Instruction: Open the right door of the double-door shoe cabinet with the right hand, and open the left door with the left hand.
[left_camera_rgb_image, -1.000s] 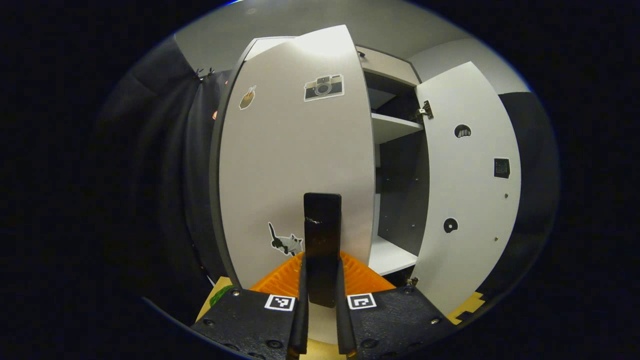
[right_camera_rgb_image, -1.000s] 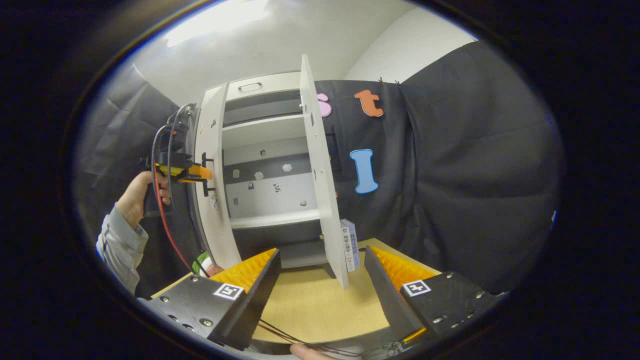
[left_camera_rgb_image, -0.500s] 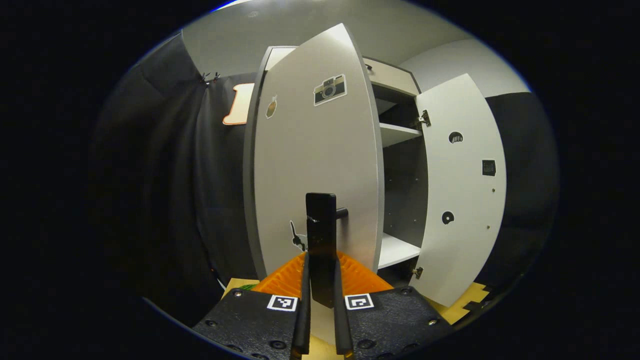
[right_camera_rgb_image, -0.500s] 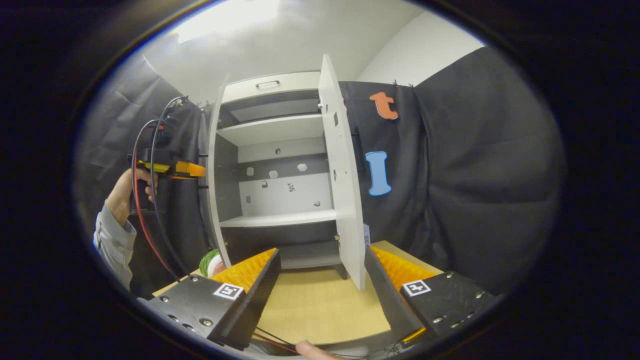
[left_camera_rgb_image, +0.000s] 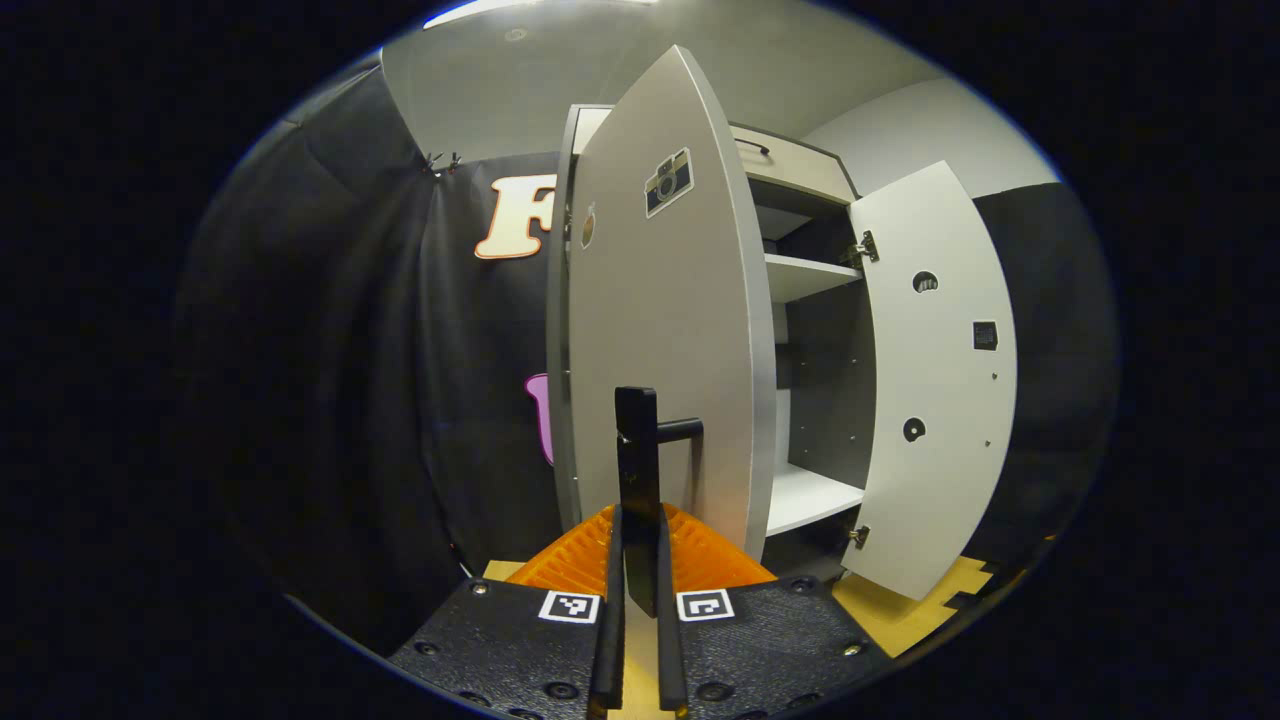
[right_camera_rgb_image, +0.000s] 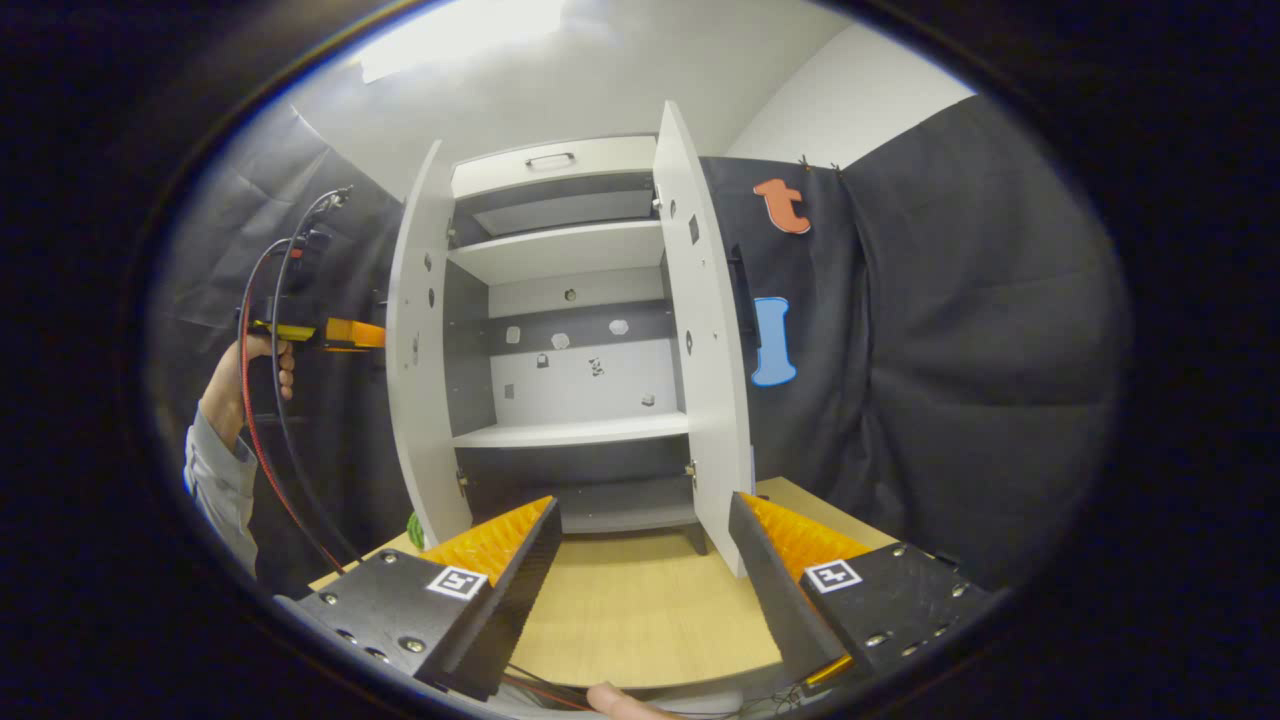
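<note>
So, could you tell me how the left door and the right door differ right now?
The left door has the left gripper shut on its handle; the right door hangs free, with the right gripper open and apart from it. Both doors stand open.

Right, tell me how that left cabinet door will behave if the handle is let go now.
The left door is a flat rigid panel on side hinges, so it probably stays stiff and swings, not flexes. The left gripper is clamped on its handle; once released, the door may drift slightly.
</note>
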